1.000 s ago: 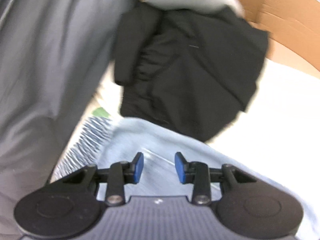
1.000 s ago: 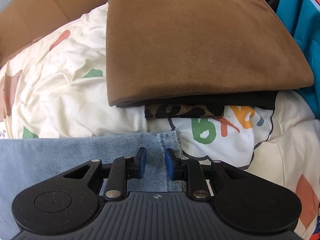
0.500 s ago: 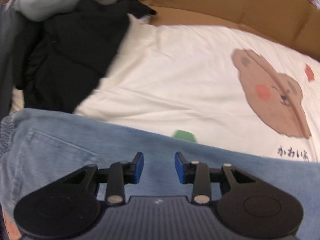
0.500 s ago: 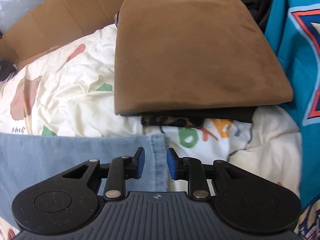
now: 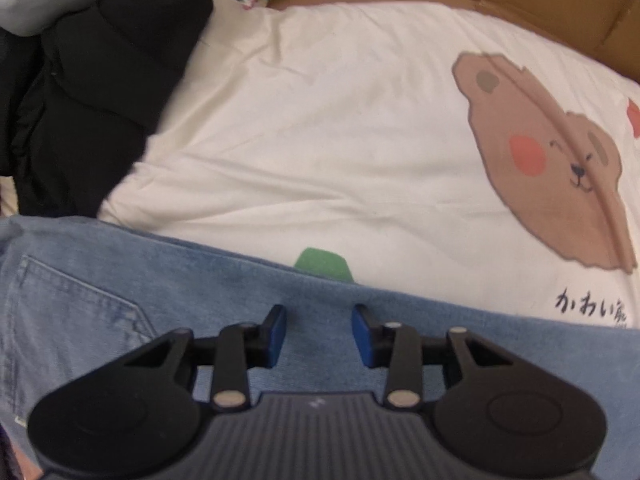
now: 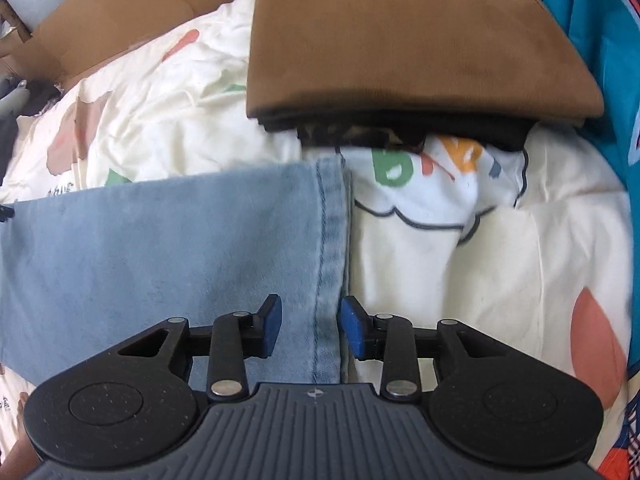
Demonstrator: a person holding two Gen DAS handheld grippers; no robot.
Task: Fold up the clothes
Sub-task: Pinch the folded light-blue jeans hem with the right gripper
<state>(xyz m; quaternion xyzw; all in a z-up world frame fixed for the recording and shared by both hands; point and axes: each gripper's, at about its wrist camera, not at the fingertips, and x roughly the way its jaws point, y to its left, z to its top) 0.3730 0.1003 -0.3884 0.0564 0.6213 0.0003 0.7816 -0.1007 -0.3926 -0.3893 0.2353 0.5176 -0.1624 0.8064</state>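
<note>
Left tool [image 5: 319, 334] unclenched above light-blue denim jeans [image 5: 120, 292], gripping nothing. Right tool [image 6: 308, 330] just widened, pads straddling jeans' stitched hem [image 6: 330, 248], not pressing.

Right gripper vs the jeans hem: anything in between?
Nothing visible. The right gripper hangs right over the hem of the light blue jeans, its fingers having just been opening, with the stitched hem edge in the gap between them and only bare denim below. The folded brown garment lies farther off on the bedsheet.
</note>
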